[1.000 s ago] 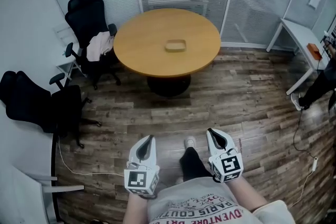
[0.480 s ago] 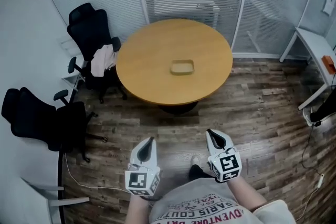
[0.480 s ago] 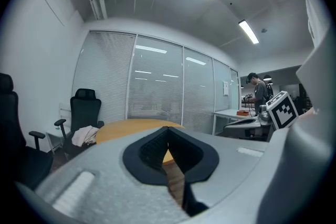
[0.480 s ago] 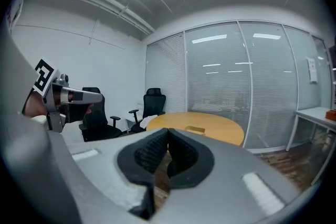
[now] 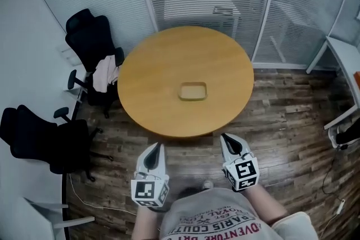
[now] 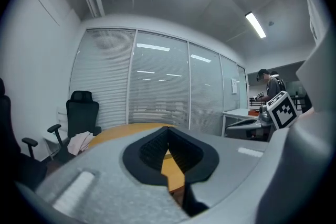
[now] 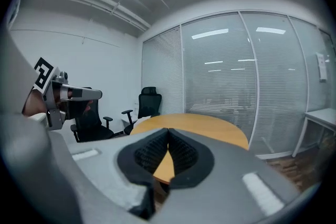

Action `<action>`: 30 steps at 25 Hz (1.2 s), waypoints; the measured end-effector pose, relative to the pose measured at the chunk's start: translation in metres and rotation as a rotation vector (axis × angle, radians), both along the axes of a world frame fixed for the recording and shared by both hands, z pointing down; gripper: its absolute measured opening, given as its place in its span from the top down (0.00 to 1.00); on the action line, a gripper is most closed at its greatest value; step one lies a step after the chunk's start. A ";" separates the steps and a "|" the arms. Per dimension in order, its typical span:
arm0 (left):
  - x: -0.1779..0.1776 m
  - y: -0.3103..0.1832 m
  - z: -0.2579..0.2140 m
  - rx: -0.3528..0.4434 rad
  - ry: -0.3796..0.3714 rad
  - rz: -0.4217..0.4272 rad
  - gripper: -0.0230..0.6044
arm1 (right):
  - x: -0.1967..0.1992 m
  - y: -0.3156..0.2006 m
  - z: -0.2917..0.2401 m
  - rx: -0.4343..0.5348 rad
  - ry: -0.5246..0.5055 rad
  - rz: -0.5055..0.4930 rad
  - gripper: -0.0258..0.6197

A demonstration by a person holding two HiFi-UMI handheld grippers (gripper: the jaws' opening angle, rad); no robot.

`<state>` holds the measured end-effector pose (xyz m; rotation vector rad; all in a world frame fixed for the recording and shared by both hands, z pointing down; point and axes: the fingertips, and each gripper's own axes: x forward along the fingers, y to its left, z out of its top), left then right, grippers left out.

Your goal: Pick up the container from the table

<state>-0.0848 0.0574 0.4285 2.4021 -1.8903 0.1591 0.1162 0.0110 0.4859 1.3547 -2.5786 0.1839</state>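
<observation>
Your left gripper (image 5: 158,146) and right gripper (image 5: 224,136) are both squeezed shut on nothing. The tan container (image 5: 193,91) sits mid round table (image 5: 152,76), at twelve o'clock, well apart from them.

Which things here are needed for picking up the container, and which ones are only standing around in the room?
For the job:
- container
- table under it
- left gripper and right gripper, both shut and empty

Just lying about:
- far chair
- cloth on that chair
- near chair
- white desk
</observation>
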 end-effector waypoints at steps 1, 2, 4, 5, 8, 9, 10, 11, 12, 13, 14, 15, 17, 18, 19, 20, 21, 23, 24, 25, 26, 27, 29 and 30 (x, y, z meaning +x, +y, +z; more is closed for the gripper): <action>0.000 -0.007 0.001 -0.001 0.002 -0.004 0.95 | -0.001 -0.008 0.001 -0.003 0.004 -0.007 0.96; 0.000 -0.013 0.003 -0.005 0.002 -0.007 0.95 | -0.003 -0.015 0.003 -0.007 0.007 -0.015 0.96; -0.001 -0.027 0.010 -0.020 0.004 -0.010 0.95 | -0.007 -0.028 0.006 -0.011 0.014 -0.028 0.96; -0.002 -0.036 0.014 -0.027 0.008 -0.009 0.95 | -0.008 -0.036 0.007 -0.010 0.018 -0.030 0.96; -0.001 -0.067 0.020 -0.036 0.019 0.010 0.95 | -0.009 -0.063 0.010 -0.014 0.031 -0.018 0.96; 0.000 -0.078 0.021 -0.038 0.019 0.022 0.95 | -0.009 -0.073 0.011 -0.021 0.035 -0.011 0.96; 0.000 -0.090 0.023 -0.042 0.021 0.034 0.95 | -0.009 -0.083 0.013 -0.029 0.039 -0.002 0.96; -0.001 -0.104 0.026 -0.047 0.024 0.045 0.95 | -0.010 -0.094 0.015 -0.035 0.044 0.007 0.96; -0.003 -0.118 0.028 -0.051 0.029 0.057 0.95 | -0.012 -0.106 0.017 -0.041 0.049 0.017 0.96; -0.005 -0.134 0.030 -0.054 0.034 0.070 0.95 | -0.014 -0.118 0.019 -0.046 0.054 0.027 0.96; -0.007 -0.149 0.031 -0.055 0.037 0.084 0.95 | -0.016 -0.130 0.021 -0.052 0.059 0.037 0.96; -0.008 -0.165 0.031 -0.054 0.036 0.100 0.95 | -0.019 -0.143 0.023 -0.057 0.063 0.046 0.96; -0.012 -0.199 0.028 -0.047 0.030 0.131 0.95 | -0.024 -0.168 0.025 -0.069 0.070 0.062 0.96; -0.014 -0.215 0.026 -0.042 0.029 0.146 0.95 | -0.026 -0.181 0.026 -0.075 0.073 0.071 0.96; -0.016 -0.231 0.024 -0.035 0.028 0.161 0.95 | -0.029 -0.193 0.028 -0.082 0.076 0.081 0.96; -0.019 -0.246 0.023 -0.029 0.029 0.175 0.95 | -0.032 -0.206 0.032 -0.090 0.080 0.093 0.96; -0.022 -0.260 0.023 -0.026 0.029 0.190 0.95 | -0.036 -0.217 0.035 -0.101 0.083 0.104 0.96; -0.028 -0.283 0.027 -0.031 0.032 0.221 0.95 | -0.044 -0.238 0.045 -0.128 0.090 0.125 0.96; -0.030 -0.293 0.030 -0.038 0.036 0.240 0.95 | -0.048 -0.247 0.050 -0.142 0.092 0.133 0.96; -0.031 -0.303 0.034 -0.045 0.041 0.260 0.95 | -0.051 -0.257 0.055 -0.158 0.095 0.142 0.96; -0.032 -0.313 0.038 -0.050 0.046 0.281 0.95 | -0.053 -0.266 0.060 -0.174 0.099 0.149 0.96; -0.033 -0.322 0.042 -0.055 0.049 0.299 0.95 | -0.055 -0.275 0.065 -0.190 0.104 0.156 0.96; -0.037 -0.341 0.050 -0.068 0.045 0.319 0.95 | -0.058 -0.291 0.075 -0.223 0.115 0.168 0.96; -0.040 -0.349 0.054 -0.076 0.042 0.320 0.95 | -0.059 -0.298 0.079 -0.237 0.118 0.173 0.96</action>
